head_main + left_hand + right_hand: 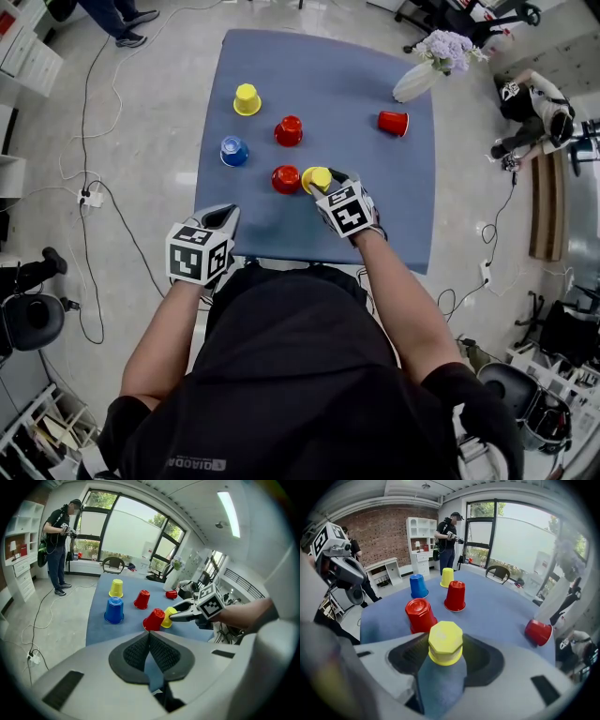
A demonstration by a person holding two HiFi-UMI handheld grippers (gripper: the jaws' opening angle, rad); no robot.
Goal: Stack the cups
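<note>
On the blue table (356, 197) stand upside-down cups: a yellow one (247, 99), a red one (289, 130), a blue one (233, 151) and a second red one (286, 179). Another red cup (394, 123) lies on its side at the right. My right gripper (324, 181) is shut on a second yellow cup (445, 643), which is tilted beside the nearer red cup (154, 619). The left gripper (227, 216) hovers over the near table edge, its pads (140, 652) pressed together and holding nothing.
A white vase with lilac flowers (419, 78) stands at the table's far right corner. Cables and a power strip (91, 198) lie on the floor at the left. A person (58, 545) stands beyond the table, and another sits at the right (530, 103).
</note>
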